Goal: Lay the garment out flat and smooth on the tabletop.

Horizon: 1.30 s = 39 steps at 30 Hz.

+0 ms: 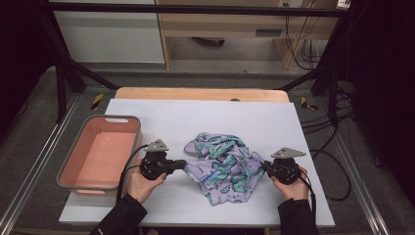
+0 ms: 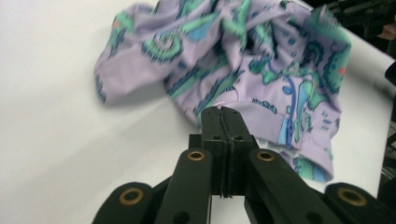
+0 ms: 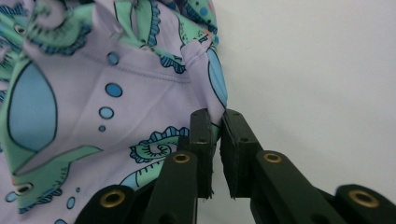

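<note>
Crumpled lilac fabric with teal swirls sits mid-frame on the counter. Left tongs and right tongs are each pinching an edge; spreading it hasn't really started.

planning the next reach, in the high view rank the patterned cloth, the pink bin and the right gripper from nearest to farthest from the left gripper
1. patterned cloth, touching the left gripper at the tips
2. pink bin, on its other side, at the table's left
3. right gripper, beyond the cloth
</note>
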Tool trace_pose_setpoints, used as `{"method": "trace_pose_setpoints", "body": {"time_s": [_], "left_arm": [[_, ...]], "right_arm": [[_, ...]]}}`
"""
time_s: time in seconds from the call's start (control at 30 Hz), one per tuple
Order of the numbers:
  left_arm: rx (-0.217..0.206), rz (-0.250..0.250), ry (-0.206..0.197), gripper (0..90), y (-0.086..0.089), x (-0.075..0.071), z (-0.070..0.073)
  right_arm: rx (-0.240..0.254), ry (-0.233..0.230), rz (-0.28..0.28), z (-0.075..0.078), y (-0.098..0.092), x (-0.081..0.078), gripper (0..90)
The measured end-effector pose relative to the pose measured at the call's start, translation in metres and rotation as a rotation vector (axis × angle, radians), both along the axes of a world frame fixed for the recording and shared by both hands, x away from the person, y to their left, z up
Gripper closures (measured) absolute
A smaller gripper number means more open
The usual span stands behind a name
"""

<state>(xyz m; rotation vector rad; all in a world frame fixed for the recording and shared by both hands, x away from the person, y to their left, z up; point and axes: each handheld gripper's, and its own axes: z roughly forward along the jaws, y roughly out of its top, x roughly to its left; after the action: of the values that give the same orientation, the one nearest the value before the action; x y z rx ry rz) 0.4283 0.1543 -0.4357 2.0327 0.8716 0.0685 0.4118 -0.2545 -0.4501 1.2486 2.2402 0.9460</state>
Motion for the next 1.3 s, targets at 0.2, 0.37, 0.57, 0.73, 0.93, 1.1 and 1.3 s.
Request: {"method": "trace_pose_setpoints", "body": {"time_s": [0.2,0.37,0.57,0.73,0.93,1.1,1.3], "left_arm": [[0.008,-0.015,0.024,88.8,0.000,-0.002,-0.006],[0.028,-0.023,0.009,88.7,-0.003,-0.004,-0.005],[0.058,-0.022,-0.005,88.8,-0.005,-0.005,-0.004],[0.075,-0.031,-0.015,88.8,-0.006,-0.006,-0.003],[0.071,-0.045,-0.016,88.8,-0.005,-0.006,-0.001],[0.065,-0.031,-0.025,88.9,0.001,-0.006,0.005],[0.044,0.035,-0.046,88.9,0.015,-0.004,0.020]], "right_arm": [[0.108,-0.072,0.044,0.015,0.012,0.001,63.5],[0.154,-0.122,0.100,0.025,0.038,0.010,44.6],[0.172,-0.111,0.120,0.022,0.076,0.042,32.2],[0.136,-0.068,0.130,0.010,0.100,0.066,31.1],[0.092,-0.030,0.116,-0.008,0.109,0.081,62.6],[0.091,-0.055,0.086,0.003,0.097,0.077,85.0],[0.099,-0.171,-0.002,0.040,0.058,0.059,85.5]]}}
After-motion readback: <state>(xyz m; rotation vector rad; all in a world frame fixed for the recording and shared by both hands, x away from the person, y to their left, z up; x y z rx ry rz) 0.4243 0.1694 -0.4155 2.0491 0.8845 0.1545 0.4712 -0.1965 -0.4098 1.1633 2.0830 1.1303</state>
